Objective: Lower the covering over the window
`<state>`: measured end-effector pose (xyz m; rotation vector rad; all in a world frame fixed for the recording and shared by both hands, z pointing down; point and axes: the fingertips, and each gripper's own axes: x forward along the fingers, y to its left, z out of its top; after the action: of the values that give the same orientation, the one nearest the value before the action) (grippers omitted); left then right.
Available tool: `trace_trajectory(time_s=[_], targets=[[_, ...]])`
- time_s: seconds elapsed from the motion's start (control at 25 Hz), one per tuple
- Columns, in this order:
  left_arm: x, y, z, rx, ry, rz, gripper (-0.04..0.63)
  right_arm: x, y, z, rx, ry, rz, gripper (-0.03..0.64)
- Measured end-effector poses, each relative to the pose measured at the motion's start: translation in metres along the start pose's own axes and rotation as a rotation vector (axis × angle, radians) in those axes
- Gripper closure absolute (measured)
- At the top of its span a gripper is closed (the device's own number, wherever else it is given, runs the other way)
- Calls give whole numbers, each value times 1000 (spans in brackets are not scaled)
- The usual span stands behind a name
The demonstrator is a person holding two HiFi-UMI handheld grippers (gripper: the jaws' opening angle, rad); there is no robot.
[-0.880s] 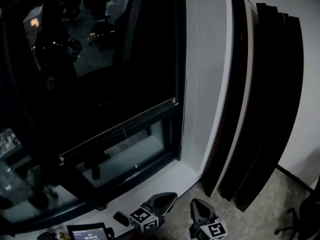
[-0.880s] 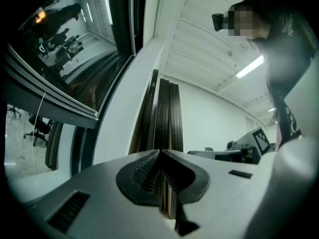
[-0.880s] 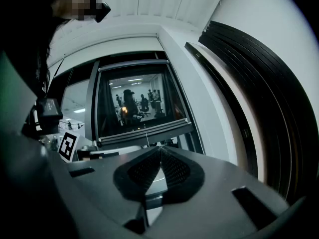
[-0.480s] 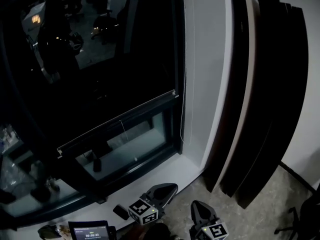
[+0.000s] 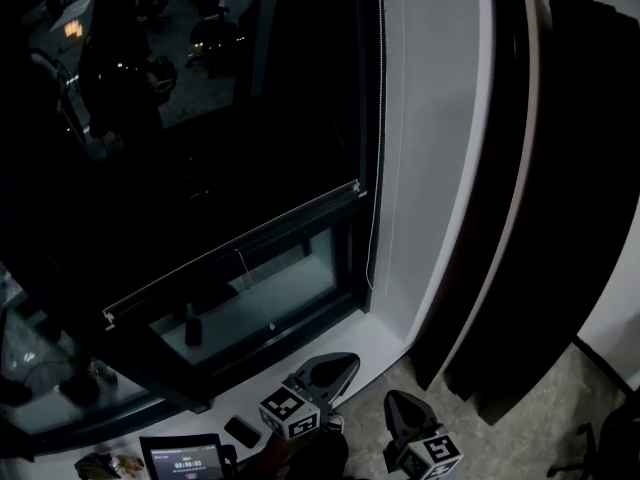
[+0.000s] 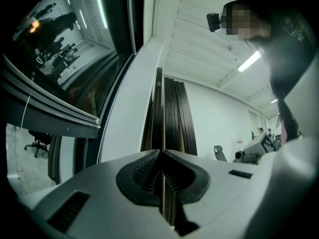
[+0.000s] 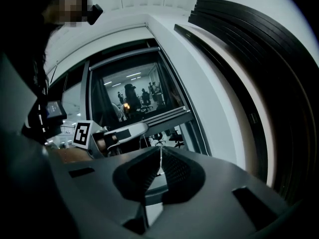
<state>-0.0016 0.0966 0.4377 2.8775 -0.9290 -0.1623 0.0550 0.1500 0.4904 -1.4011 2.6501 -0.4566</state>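
A dark roller blind covers most of the window. Its pale bottom bar slants across the lower pane, with a strip of glass showing beneath. A thin bead cord hangs down the window's right edge and loops near the sill. My left gripper is low, just in front of the white sill, shut and holding nothing. My right gripper is beside it to the right, also shut and holding nothing. In the left gripper view the pads meet. The right gripper view shows its closed pads and the bar beyond.
Tall dark panels lean against the white wall at the right. A small screen device and a dark flat object lie by the sill at the lower left. A small bottle stands behind the glass. Speckled floor lies at the lower right.
The head view has shifted, so the window and panels sit further right in the frame. Both grippers stay low by the sill, shut. The blind's bar keeps its place against the window frame.
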Motion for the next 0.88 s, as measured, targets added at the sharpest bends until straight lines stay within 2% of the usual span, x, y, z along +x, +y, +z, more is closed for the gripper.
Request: trace_trajectory(time_s=[0.16,0.56,0.76,0.88], targets=[[19,42,-15,-42,31,-25,595,52,-21,31,-40,-10,-26,604],[59,141,2,-19,44,-111,595,200,-73,120,-203,-73,-74,603],[63,177,9,-36,31,-110,595,258,-94,157,-316,-80,-90,580],[64,189,12,-44,19,-108,595,291,-118,173,-389,-60,-114,537]])
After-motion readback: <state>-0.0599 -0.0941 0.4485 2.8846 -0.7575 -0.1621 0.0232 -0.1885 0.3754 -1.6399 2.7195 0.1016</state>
